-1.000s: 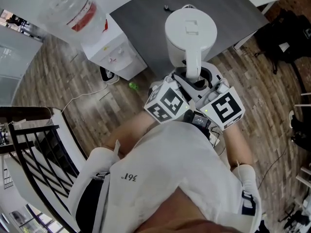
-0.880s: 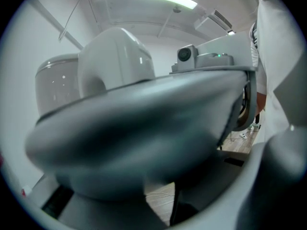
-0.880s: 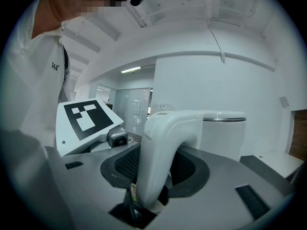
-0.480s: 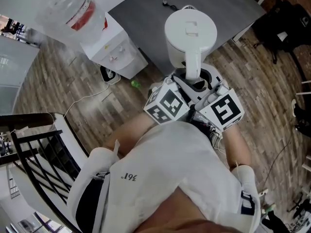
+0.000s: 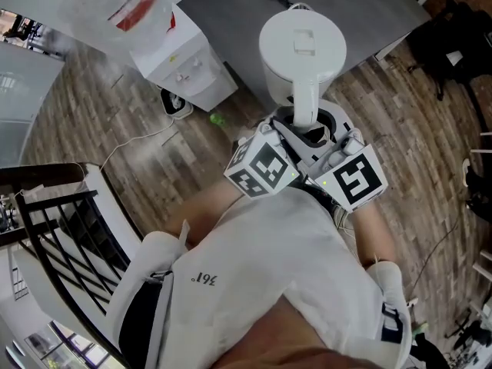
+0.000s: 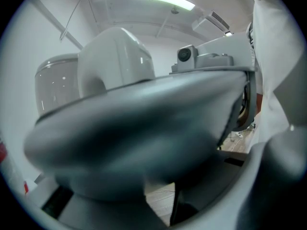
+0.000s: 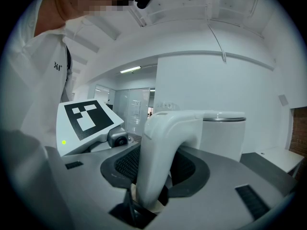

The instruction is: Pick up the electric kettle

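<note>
The white electric kettle [image 5: 301, 48] hangs in the air over the wooden floor, lid up, its handle [image 5: 304, 102] pointing toward me. My right gripper [image 5: 309, 123] is shut on that handle. In the right gripper view the handle [image 7: 160, 157] stands upright between the two grey jaws, with the kettle body [image 7: 223, 133] behind it. My left gripper [image 5: 283, 138] sits pressed close beside the right one, just left of the handle. In the left gripper view a broad blurred grey surface [image 6: 144, 133] hides the jaws, and the kettle's handle [image 6: 115, 56] rises above it.
A dark grey table [image 5: 231, 14] lies behind the kettle. A white water dispenser [image 5: 184, 60] with its bottle [image 5: 115, 6] stands to the left. A black railing [image 5: 61, 244] is at lower left, dark bags [image 5: 453, 37] at right, and a small green thing [image 5: 217, 119] on the floor.
The table and the dispenser have slid toward the top of the head view, while the kettle and both grippers keep their place in it. The kettle has been carried along and the grip is unchanged.
</note>
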### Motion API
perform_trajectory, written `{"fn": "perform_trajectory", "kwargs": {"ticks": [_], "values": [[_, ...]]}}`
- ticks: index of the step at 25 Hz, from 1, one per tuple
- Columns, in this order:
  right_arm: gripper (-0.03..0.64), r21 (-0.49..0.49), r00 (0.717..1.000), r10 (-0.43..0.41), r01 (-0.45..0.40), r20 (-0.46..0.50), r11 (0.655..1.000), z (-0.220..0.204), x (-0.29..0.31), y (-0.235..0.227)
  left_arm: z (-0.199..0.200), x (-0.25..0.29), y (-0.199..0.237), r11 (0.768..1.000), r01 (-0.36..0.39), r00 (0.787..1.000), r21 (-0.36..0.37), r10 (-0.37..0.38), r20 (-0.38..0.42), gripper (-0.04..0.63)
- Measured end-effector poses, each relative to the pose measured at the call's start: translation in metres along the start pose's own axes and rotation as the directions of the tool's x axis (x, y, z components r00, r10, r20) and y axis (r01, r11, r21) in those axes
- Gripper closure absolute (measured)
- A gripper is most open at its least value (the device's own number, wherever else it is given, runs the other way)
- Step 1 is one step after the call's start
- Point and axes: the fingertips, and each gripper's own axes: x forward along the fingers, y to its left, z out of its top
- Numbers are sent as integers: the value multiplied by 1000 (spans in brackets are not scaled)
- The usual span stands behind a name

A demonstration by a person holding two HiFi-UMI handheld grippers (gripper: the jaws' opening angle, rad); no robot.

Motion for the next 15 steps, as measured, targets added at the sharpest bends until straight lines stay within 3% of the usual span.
{"fn": "perform_trajectory", "kwargs": {"ticks": [15], "values": [[468,5,999,48,-48,-3,999,-13,-25,-6,5,23,-15,999,-30,1000,-42,30,-3,495]]}}
